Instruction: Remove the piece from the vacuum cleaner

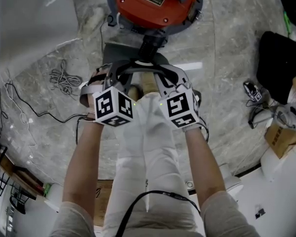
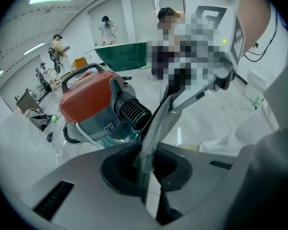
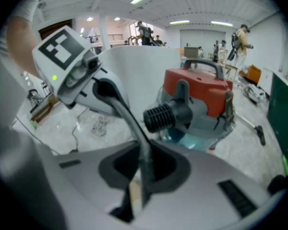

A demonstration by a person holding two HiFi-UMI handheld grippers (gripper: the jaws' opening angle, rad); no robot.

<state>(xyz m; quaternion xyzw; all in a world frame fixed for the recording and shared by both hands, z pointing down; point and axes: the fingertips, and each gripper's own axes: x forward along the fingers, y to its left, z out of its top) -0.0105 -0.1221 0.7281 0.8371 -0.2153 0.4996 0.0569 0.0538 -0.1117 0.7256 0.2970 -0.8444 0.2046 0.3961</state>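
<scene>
The vacuum cleaner (image 1: pixel 155 4) stands on the floor ahead, with a red lid, a clear bluish body and a black ribbed port (image 1: pixel 150 44) facing me. A thin grey band-like piece (image 1: pixel 143 68) arches just in front of that port. My left gripper (image 1: pixel 117 75) is shut on its left end and my right gripper (image 1: pixel 168 77) on its right end. In the left gripper view the grey piece (image 2: pixel 153 128) runs up out of the left gripper (image 2: pixel 146 176) toward the right one, beside the vacuum cleaner (image 2: pixel 86 104). The right gripper (image 3: pixel 141 176) pinches the piece (image 3: pixel 134 128) likewise.
Loose cables (image 1: pixel 64 78) lie on the marble floor at the left. A black bag (image 1: pixel 281 58) and a cardboard box (image 1: pixel 283 137) sit at the right, a white tub (image 1: pixel 19 19) at the upper left. People stand far off near a green bin (image 2: pixel 125 56).
</scene>
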